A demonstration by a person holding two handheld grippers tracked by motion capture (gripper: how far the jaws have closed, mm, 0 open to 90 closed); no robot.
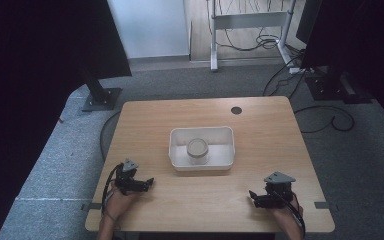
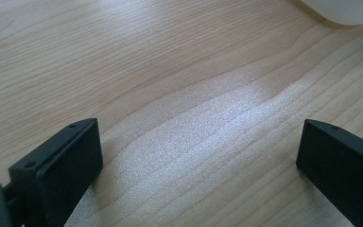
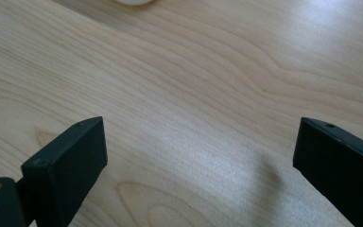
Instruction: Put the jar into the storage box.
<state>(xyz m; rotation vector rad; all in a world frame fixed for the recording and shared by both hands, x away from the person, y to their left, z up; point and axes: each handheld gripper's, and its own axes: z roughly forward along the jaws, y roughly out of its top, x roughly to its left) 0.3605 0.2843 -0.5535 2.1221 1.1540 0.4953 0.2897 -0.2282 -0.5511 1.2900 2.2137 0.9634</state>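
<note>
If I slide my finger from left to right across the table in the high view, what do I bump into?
left gripper → white tub with the jar inside it → right gripper

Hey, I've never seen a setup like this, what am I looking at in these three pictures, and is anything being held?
A person sits at a wooden table, holding a hand-operated two-jaw tool in each hand: the left gripper and the right gripper. The high view looks down from above. The two other pictures come from cameras riding on each gripper, looking along its black jaws at the tabletop. Mid-table sits a white tray with a small round jar inside. Both grippers stand open near the table's front edge, holding nothing.
</note>
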